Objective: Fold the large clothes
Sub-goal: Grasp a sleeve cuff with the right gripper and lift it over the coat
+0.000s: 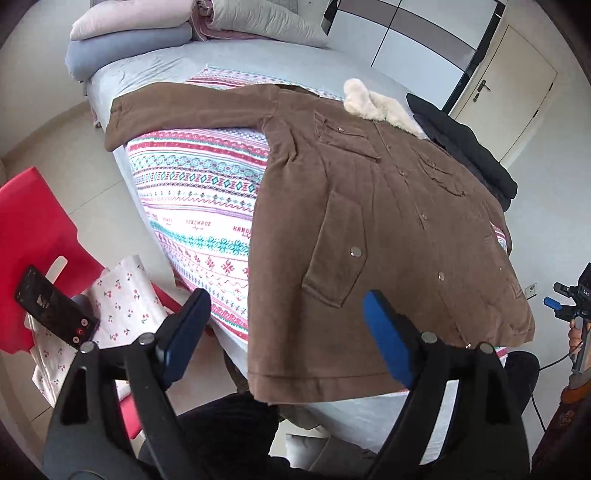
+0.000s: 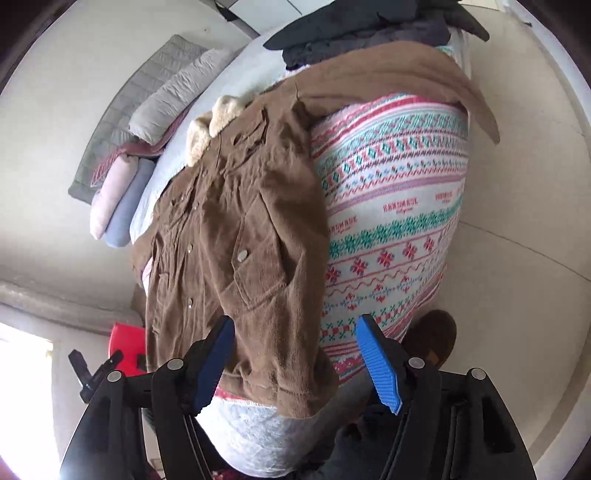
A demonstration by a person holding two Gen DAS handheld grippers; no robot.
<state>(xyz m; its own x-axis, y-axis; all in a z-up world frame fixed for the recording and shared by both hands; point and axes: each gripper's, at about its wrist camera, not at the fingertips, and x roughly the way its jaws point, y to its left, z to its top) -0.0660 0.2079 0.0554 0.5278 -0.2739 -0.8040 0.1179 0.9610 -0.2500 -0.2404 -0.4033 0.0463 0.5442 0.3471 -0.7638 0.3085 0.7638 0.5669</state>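
On the bed (image 1: 236, 62), the brown coat (image 1: 388, 229) is laid out flat, front up, on the patterned blanket (image 1: 199, 192), with no fold yet made, while the left gripper (image 1: 286, 332) and right gripper (image 2: 295, 354) are held released and empty above its hem.

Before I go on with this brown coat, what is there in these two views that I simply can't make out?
- Brown coat: its far sleeve past the edge of the bed, left wrist view.
- Coat hem: partly behind the right hand-held gripper, right wrist view.
- Dark clothes: cut off by the top edge, right wrist view.
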